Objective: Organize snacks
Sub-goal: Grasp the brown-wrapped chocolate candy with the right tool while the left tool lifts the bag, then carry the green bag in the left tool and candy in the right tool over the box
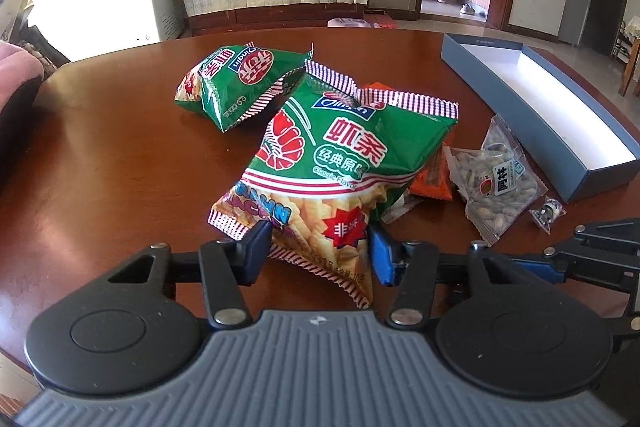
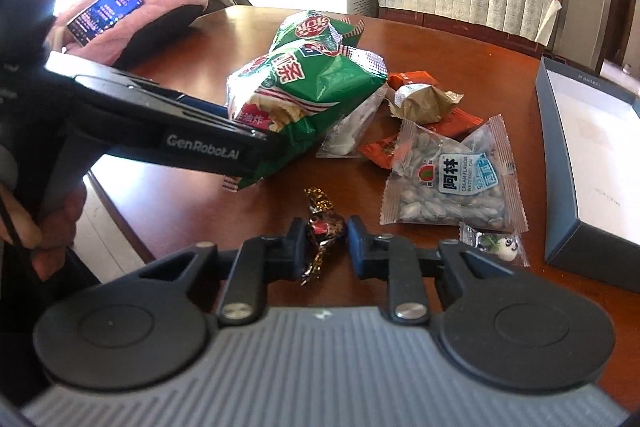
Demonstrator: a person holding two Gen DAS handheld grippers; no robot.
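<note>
The round dark-brown wooden table (image 1: 120,155) carries a long grey-blue cardboard box (image 1: 560,131) with a white inside, open and lying at the right side. Near the middle lie two green prawn-cracker bags; the nearer green bag (image 1: 340,163) is tilted up, and the left gripper (image 1: 318,251) pinches its lower corner between its jaws. The farther green bag (image 1: 236,83) lies flat behind it. A clear packet of pale seeds (image 2: 448,179) rests just beside the box. The right gripper (image 2: 322,243) has its jaws pressed on a small candy in dark shiny foil (image 2: 324,231), at the table edge.
</note>
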